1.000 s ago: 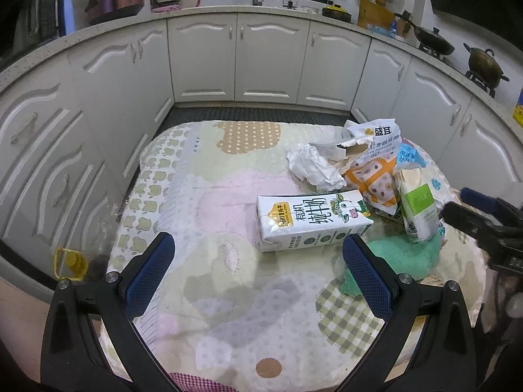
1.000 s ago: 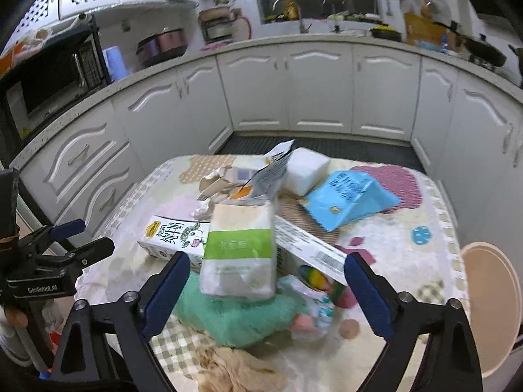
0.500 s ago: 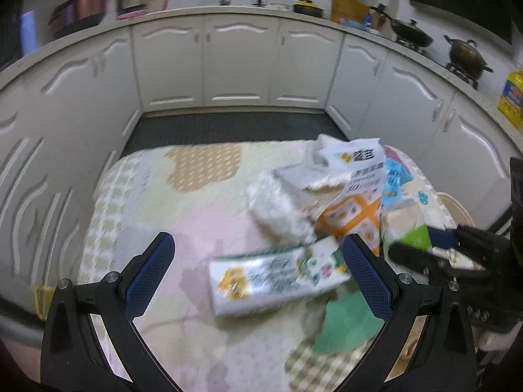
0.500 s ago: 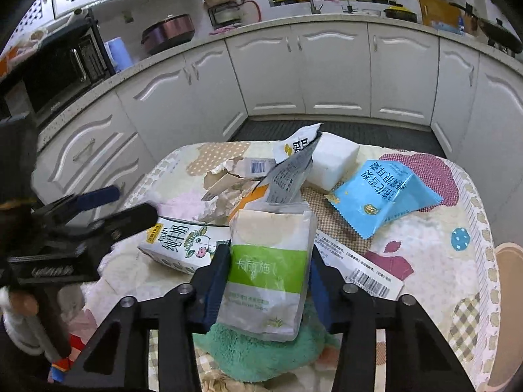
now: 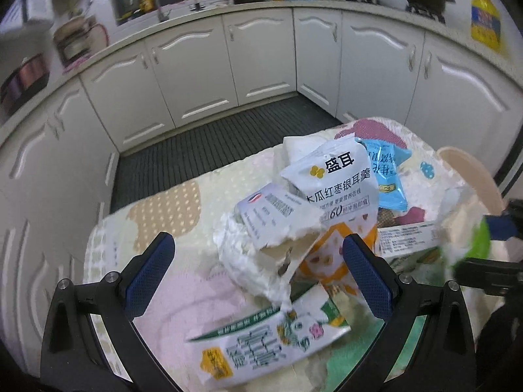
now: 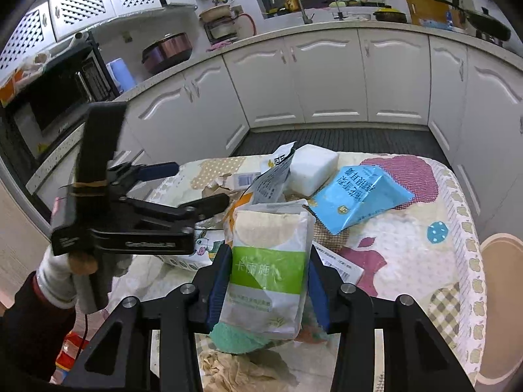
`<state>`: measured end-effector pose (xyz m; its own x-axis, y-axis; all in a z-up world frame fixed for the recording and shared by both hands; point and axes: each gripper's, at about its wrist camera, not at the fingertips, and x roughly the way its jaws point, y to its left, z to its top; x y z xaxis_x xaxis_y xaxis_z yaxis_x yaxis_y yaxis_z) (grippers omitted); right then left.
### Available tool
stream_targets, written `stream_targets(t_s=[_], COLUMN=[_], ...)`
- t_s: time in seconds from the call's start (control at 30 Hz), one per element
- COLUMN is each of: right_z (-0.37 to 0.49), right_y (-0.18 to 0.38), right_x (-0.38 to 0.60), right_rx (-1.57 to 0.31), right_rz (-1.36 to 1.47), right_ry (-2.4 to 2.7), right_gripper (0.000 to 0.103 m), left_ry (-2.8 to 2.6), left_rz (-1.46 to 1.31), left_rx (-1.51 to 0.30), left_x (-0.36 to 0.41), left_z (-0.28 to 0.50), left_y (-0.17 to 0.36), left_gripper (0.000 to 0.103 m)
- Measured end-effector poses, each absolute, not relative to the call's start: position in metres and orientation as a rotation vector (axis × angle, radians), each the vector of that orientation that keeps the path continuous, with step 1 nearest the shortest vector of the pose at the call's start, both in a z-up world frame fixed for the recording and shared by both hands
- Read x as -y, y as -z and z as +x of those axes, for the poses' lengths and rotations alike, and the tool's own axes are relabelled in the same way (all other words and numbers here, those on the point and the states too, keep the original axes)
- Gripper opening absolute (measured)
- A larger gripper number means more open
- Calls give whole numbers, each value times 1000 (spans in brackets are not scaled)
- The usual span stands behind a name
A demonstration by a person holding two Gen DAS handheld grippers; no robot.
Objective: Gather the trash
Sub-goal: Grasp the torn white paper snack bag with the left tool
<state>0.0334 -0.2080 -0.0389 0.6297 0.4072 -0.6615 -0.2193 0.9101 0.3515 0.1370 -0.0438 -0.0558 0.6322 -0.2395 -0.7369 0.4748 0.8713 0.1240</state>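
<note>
The white pouch with a green band (image 6: 266, 261) stands upright near the table's near edge, clamped on both sides by the blue pads (image 6: 219, 285) of the right gripper (image 6: 266, 285), whose jaws have closed partway onto it; in the left wrist view the same pouch is a blurred green and white shape at the right edge. Under its lower end lies a teal cloth (image 6: 233, 338), and crumpled beige paper (image 6: 238, 370) sits at the very near edge. Behind the pouch a white and orange snack bag (image 5: 340, 183) leans up over the pile, with a torn white wrapper (image 5: 261, 248) against its left side and a white foam block (image 6: 312, 171) just beyond it toward the far edge. A blue packet (image 6: 356, 197) lies flat to the right of the block, and a long white label strip (image 6: 338, 266) lies to the right of the pouch. A milk carton (image 5: 264, 339) lies on its side toward the table's left side. The left gripper (image 5: 258, 282) hangs over that carton and the torn wrapper with its jaws wide apart and nothing between the pads. The table (image 6: 457, 222) is covered in a patterned cloth, and a beige round stool (image 6: 503, 300) stands off its right edge.
</note>
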Motion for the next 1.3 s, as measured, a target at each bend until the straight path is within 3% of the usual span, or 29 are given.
stream_targets(t_s=[0.1,0.23,0.3,0.37,0.67,0.77,0.93,0.97,1.0,1.07,1.13,1.17,1.2,1.3], right_z=[32,29,28,27,21,21,19,21,24,30,36,42,46,49], right_y=[38,39,41,39,37,40,44,45,46,50,54,59,63,67], right_x=[212,217,219,220,219,219,217,217,215,212,207,203,201,203], right_rx=[-812,-815,-812,-807,-796,-803,-799,-802,-813,-816,-834,-856,-871,-868], right_rz=[260,271,278,281,259,260,224,214,204,195,171,151,148,174], right_ry=[-365,-370,-372,-374,-377,-384,-360,-346,-324,-310,-305,-297,-297,-300], right_gripper=[43,43,43,43,43,29,29,37,58,69,69,65,53,47], left_ry=[407,411,425,442,455,460,463,465,465,471,481,488,492,488], left_rz=[347,339,314,272,79,38,-16,-26,-33,-53,-64,-65,-66,-62], left_rx=[-785,-814,-838,-864,-845,-820,-798,-795,-794,-789,-786,-789,-793,-805], left_x=[51,54,50,45,8,-4,-20,-22,-25,-30,-32,-32,-32,-31], left_z=[144,155,160,163,160,151,137,134,132,126,122,120,119,116], left_y=[60,64,67,69,51,37,21,19,16,10,5,3,2,3], left_gripper=[98,79,67,40,38,38,36,32,31,27,24,23,23,22])
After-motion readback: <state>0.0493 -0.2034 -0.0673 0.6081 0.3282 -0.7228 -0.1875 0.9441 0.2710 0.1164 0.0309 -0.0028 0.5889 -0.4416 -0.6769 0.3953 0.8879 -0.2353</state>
